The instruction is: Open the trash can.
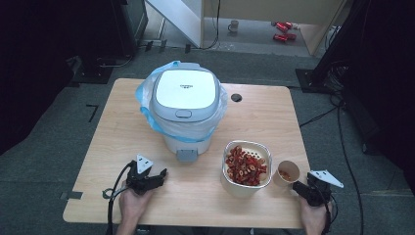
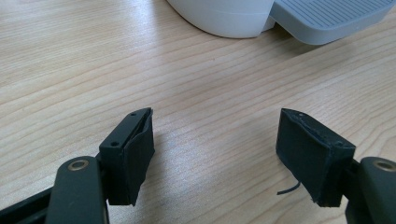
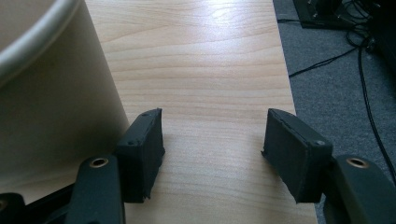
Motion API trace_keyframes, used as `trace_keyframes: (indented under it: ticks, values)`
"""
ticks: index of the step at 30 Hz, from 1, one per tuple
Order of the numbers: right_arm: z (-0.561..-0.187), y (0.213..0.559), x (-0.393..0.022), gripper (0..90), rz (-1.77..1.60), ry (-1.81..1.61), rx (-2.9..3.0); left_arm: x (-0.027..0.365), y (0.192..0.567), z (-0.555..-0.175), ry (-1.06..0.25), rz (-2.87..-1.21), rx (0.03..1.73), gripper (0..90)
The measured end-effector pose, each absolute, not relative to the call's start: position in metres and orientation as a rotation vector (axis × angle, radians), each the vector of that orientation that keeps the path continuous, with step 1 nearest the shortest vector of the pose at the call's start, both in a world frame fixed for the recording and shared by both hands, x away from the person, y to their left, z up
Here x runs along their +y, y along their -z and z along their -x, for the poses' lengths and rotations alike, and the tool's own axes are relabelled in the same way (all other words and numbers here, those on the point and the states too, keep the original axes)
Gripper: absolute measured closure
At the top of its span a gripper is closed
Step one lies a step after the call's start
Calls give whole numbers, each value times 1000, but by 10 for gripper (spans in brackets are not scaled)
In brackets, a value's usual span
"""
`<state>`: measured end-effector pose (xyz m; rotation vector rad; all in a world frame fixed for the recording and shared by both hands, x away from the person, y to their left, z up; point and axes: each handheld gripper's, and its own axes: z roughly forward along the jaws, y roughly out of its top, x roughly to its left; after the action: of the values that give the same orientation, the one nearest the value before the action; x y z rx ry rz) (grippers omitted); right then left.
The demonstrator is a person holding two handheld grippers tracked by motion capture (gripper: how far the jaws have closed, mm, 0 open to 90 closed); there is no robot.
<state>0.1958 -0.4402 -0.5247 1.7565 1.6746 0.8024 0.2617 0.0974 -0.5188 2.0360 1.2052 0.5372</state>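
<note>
High view: I have both grippers low at the near edge of the wooden table (image 1: 122, 122), and as I judge it the work has hardly begun. My left gripper (image 1: 155, 179) sits just in front of the white pedal bin (image 1: 185, 105), whose lid is down and whose blue liner bag (image 1: 147, 105) hangs over the rim; the grey pedal (image 1: 186, 155) is unpressed, with nothing on it. My right gripper (image 1: 298, 188) rests just beside the small paper cup (image 1: 286, 172), at its right, without touching it. The cup stands upright against the cream tub (image 1: 246, 168), which is heaped with red dried fruit slices (image 1: 244, 164); the cup holds only a few pieces.

Left gripper view: the jaws stand wide apart over bare wood, nothing between them, with the pedal (image 2: 327, 18) and the bin's base (image 2: 224, 18) ahead.

Right gripper view: the jaws are likewise apart and empty; the cup's pale wall (image 3: 51, 93) lies at their left, outside the gap.

Done so far, as far as I can see: nothing gripped, bin shut, tub full. Left, in my judgement: taking the cup, opening the lid, and moving the contents.
</note>
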Motion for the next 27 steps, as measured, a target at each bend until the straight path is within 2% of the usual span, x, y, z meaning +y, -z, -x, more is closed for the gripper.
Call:
trace_keyframes:
  ticks: [10, 14, 27]
  values:
    - [-196, 525, -440, 382, -1753, -804, 1678, 97, 519, -262, -535, -2036, 1203, 272]
    - [-196, 525, -440, 382, -1753, -804, 1678, 96, 519, -261, -536, -2036, 1190, 317]
    - [-196, 525, -440, 382, -1752, -804, 1679, 88, 518, -258, -491, -2028, 1132, 368]
